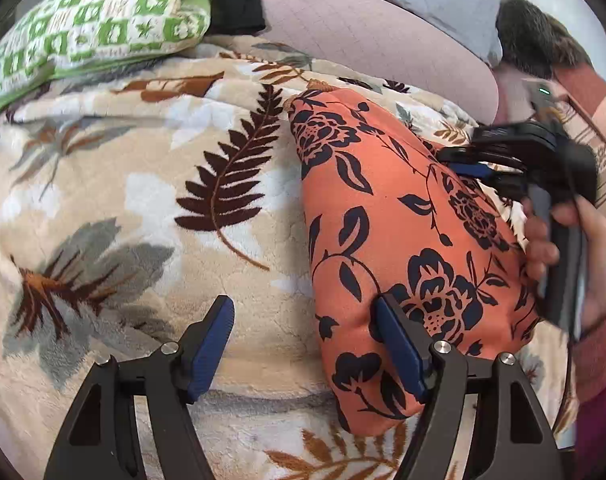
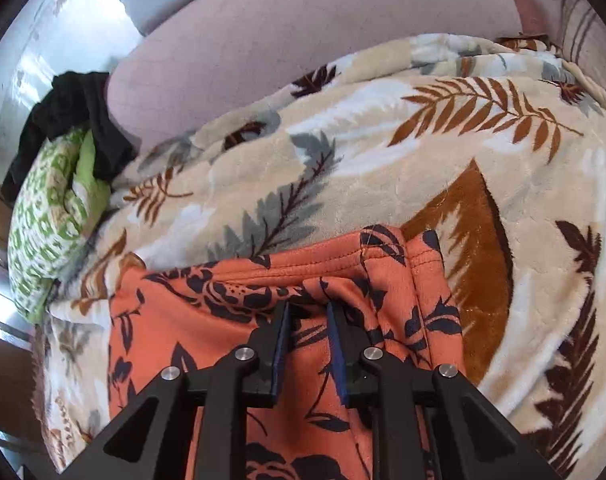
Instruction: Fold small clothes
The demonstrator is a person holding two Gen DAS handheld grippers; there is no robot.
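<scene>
An orange garment with dark navy flowers (image 1: 403, 240) lies folded in a long strip on a leaf-print fleece blanket (image 1: 143, 200). My left gripper (image 1: 305, 316) is open and empty, its right finger over the garment's near left edge, its left finger over the blanket. My right gripper (image 2: 307, 312) has its jaws narrowly apart with a fold of the orange garment (image 2: 223, 340) bunched between them near the stitched hem. The right gripper (image 1: 463, 162) also shows in the left wrist view at the garment's far right edge, held by a hand.
A green and white patterned pillow (image 1: 91, 28) lies at the far left with dark clothing (image 1: 239, 0) behind it. A mauve cushion (image 1: 363, 40) runs along the back. The blanket (image 2: 383, 140) spreads beyond the garment.
</scene>
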